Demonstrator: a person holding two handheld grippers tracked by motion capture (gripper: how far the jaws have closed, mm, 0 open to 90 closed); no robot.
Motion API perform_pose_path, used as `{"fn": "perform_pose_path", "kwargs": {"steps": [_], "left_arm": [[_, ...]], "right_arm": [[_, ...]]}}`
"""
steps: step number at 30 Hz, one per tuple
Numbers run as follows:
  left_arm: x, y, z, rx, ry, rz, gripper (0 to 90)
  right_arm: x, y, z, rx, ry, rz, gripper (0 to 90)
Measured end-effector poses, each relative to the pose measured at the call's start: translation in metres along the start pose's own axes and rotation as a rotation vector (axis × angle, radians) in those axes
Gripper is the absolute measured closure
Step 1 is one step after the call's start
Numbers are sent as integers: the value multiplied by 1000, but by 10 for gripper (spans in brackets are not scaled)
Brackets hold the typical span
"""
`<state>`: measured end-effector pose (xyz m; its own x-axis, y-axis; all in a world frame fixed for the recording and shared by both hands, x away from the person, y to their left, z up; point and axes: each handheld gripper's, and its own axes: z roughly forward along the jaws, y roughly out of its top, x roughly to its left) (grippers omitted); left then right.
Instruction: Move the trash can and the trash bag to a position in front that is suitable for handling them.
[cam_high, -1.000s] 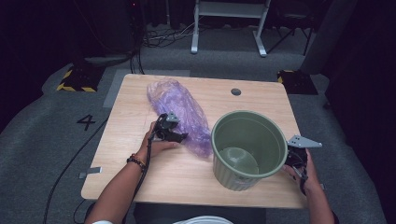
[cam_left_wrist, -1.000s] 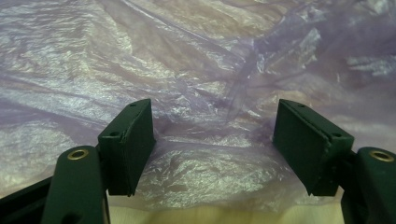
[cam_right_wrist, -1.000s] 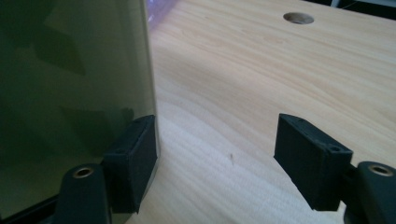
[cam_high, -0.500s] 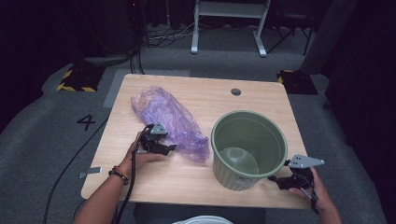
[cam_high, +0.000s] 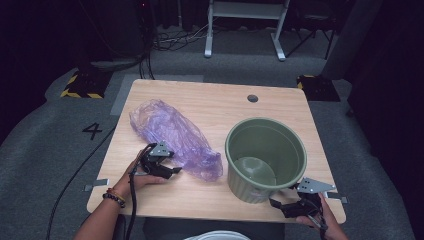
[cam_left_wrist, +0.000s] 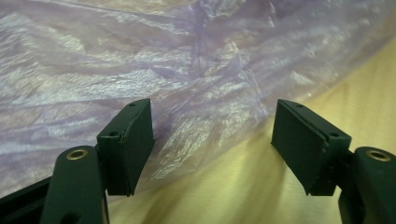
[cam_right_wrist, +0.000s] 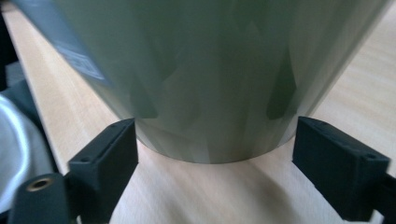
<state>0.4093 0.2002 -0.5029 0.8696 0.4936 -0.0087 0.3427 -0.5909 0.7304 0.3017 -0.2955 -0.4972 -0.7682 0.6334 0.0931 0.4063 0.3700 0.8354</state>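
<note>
A crumpled purple plastic bag (cam_high: 172, 135) lies on the left half of the wooden table (cam_high: 200, 102). A green round bin (cam_high: 265, 155) stands upright at the right. My left gripper (cam_high: 172, 171) is at the bag's near edge, open. In the left gripper view the bag (cam_left_wrist: 187, 70) lies just past and partly between my left gripper's (cam_left_wrist: 215, 116) jaws, unpinched. My right gripper (cam_high: 277, 204) sits low at the table's front edge, pointing at the bin's base. Its jaws have just been opening. In the right gripper view the bin's foot (cam_right_wrist: 210, 93) stands just beyond my right gripper (cam_right_wrist: 215, 135), with neither jaw pressing on it.
A cable hole (cam_high: 252, 98) marks the table's far side. A white round object (cam_high: 220, 236) shows below the front edge. On the floor are a painted 4 (cam_high: 92, 131), a yellow-and-black striped block (cam_high: 80, 85) and a white metal frame (cam_high: 245, 30).
The left hand drew back toward the near edge of the bag. The right hand swung from the bin's right side round to its near side, lower at the table's front edge.
</note>
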Motion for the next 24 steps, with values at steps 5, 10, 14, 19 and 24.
{"fn": "perform_pose_path", "kwargs": {"steps": [5, 10, 14, 19, 24], "left_arm": [[-3, 0, 0, -1, -30, 24, 302], [-3, 0, 0, 0, -27, 18, 311], [-4, 1, 1, -1, -19, 11, 311], [-5, 2, 1, 0, -10, 5, 309], [-7, 3, 3, 17, 7, -12, 196]], "right_arm": [[5, 12, 7, -59, -43, 15, 154], [-1, 23, 20, -64, -155, 55, 173], [-15, 29, 31, -78, -202, 95, 203], [-31, 39, 38, -91, -246, 95, 228], [-26, 38, 32, -98, -277, 23, 223]]}}
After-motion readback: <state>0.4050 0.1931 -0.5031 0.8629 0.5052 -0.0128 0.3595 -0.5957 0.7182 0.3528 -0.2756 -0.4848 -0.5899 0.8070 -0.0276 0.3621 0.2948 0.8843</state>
